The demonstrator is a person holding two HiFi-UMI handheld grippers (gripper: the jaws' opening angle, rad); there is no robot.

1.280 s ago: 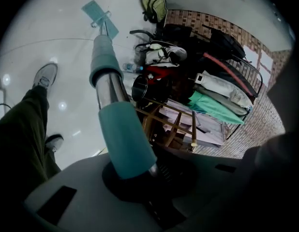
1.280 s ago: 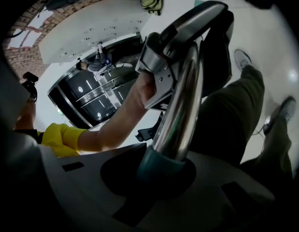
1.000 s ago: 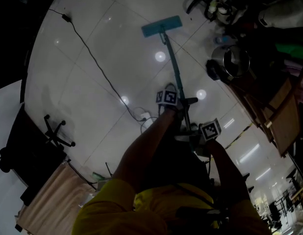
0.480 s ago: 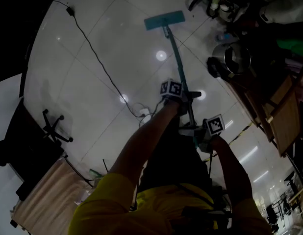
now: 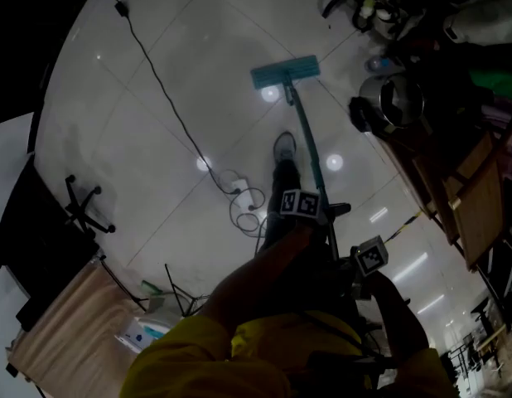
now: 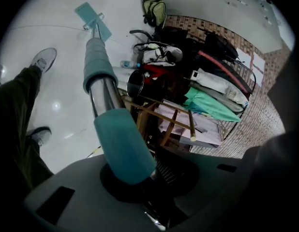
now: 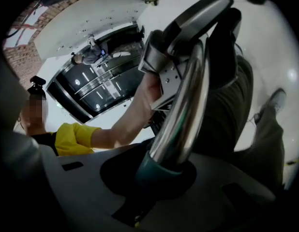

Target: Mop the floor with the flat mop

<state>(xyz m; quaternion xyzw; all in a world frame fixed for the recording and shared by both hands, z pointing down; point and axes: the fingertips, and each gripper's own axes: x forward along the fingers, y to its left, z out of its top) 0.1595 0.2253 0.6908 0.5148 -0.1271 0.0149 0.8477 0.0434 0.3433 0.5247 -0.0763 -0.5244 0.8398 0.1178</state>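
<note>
The flat mop's teal head (image 5: 285, 72) lies on the glossy white floor, and its metal pole (image 5: 310, 152) runs back towards me. My left gripper (image 5: 301, 206) is shut on the pole. My right gripper (image 5: 369, 255) is shut on it a little further back. In the left gripper view the pole (image 6: 103, 88) runs from the jaws through a teal grip sleeve (image 6: 123, 144) out to the mop head (image 6: 93, 19). In the right gripper view the chrome pole (image 7: 186, 110) rises from the shut jaws towards the other gripper.
A black cable (image 5: 169, 98) crosses the floor to a power strip (image 5: 239, 191). My shoe (image 5: 283, 148) stands beside the pole. A metal pot (image 5: 393, 102) and wooden furniture (image 5: 463, 189) crowd the right. An office chair base (image 5: 74, 210) and a wooden desk (image 5: 65, 338) stand at the left.
The mop head has slid back towards me, and both grippers have drawn back along with the pole. My leg and shoe have come into view beside it.
</note>
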